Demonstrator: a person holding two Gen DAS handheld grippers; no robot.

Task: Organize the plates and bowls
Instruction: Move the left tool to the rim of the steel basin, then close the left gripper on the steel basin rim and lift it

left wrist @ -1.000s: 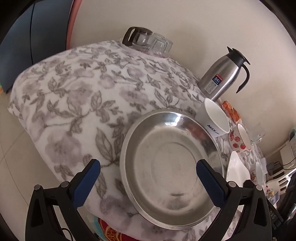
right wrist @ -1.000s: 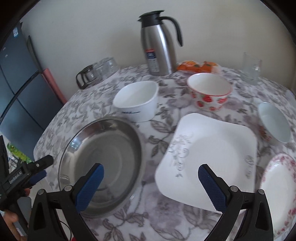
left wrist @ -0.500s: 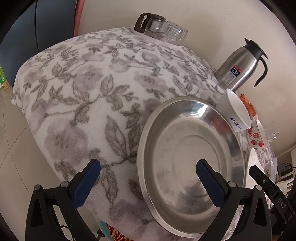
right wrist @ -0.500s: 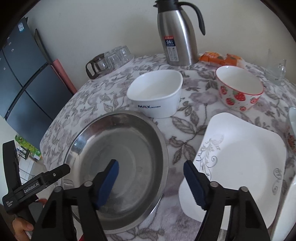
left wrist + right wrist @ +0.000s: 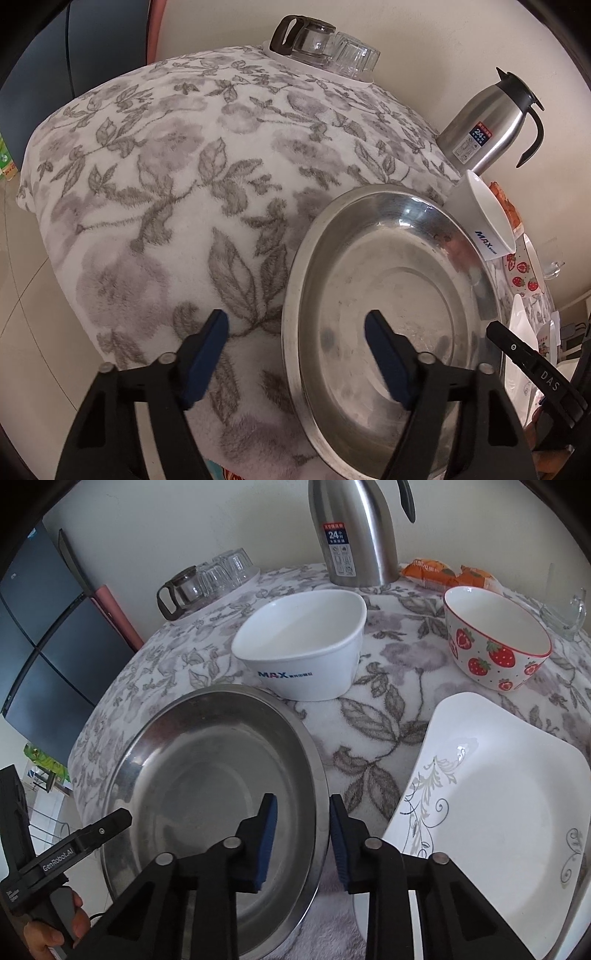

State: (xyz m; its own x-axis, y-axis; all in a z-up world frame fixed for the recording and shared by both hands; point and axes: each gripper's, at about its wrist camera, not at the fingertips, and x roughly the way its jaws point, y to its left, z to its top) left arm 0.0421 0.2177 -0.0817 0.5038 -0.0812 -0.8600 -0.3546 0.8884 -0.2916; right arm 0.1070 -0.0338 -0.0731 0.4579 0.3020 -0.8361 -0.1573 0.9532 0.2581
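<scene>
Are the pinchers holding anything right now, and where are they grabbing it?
Nothing is gripped yet. The right gripper straddles the steel plate at its right rim, partly open. The left gripper straddles its left rim, open wide.

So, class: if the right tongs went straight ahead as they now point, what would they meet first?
The steel pan's near rim: the right tongs already straddle it, one finger inside and one outside. Beyond lies bare cloth.

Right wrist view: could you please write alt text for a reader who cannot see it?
The right gripper straddles the right rim of a steel basin on a floral tablecloth, one finger inside and one outside, jaws narrowed but not clearly touching. Behind stand a white bowl, a strawberry bowl and a thermos; a square plate lies right.
</scene>
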